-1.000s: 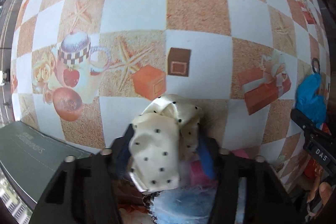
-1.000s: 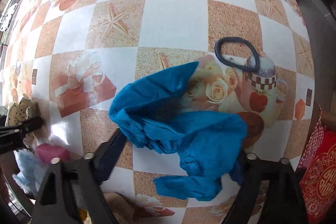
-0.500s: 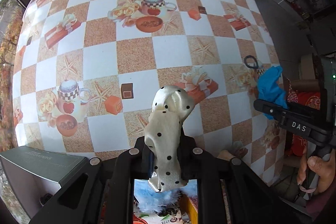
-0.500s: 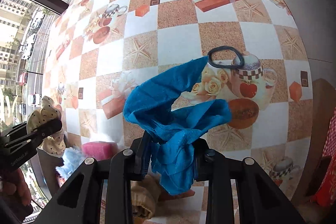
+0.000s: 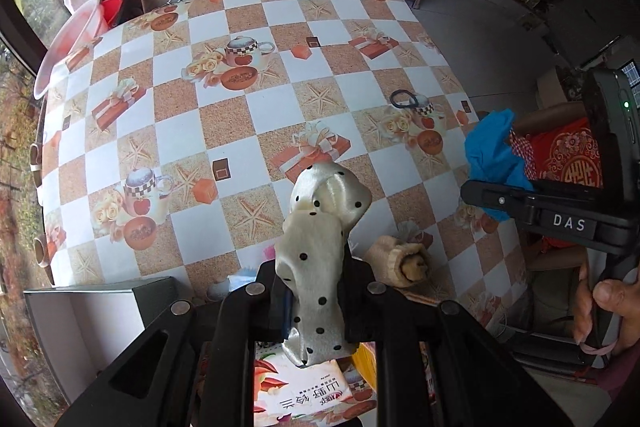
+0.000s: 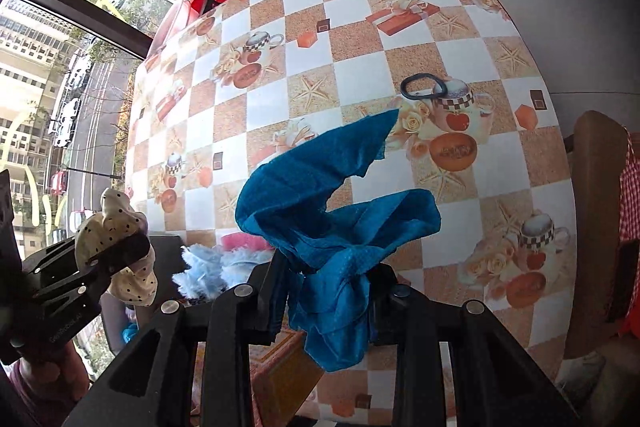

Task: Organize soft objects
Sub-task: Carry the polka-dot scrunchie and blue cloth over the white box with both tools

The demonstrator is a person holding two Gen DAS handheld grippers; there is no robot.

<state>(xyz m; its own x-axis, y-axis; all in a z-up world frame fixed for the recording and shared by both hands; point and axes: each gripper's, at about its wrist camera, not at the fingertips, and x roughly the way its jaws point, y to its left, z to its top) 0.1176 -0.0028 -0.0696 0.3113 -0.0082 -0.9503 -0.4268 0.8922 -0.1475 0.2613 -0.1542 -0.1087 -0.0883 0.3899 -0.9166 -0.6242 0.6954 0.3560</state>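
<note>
A cream satin scrunchie with black dots (image 5: 318, 259) is pinched between the fingers of the left gripper (image 5: 316, 303), which are closed on its lower half; its upper part stands up in a puffed fold above the fingers, clear of the bench (image 5: 224, 131). A blue cloth (image 6: 340, 227) is clamped in the same way by the right gripper (image 6: 332, 291), its fingers closed on a bunched knot of fabric while one long corner rises free toward a dark hair tie (image 6: 423, 87) and a shorter tail hangs below the fingers. That hair tie lies flat on the bench, on a printed teapot in the checked orange-and-white cover. Near the bench's front edge, between the two grippers, sits a rolled beige cloth (image 5: 402, 261), its coiled end facing the right gripper's side. Just beside the left gripper in the right wrist view lie a fluffy light blue piece (image 6: 212, 263) and a pink piece (image 6: 240, 239), touching each other. A grey box (image 5: 92, 331) stands at the bench's front left corner, below the left gripper's side. A printed packet with red and white lettering (image 5: 308, 395) shows beneath the left gripper. A hand (image 5: 604, 311) holds the right gripper's handle at the right edge of the left wrist view.
</note>
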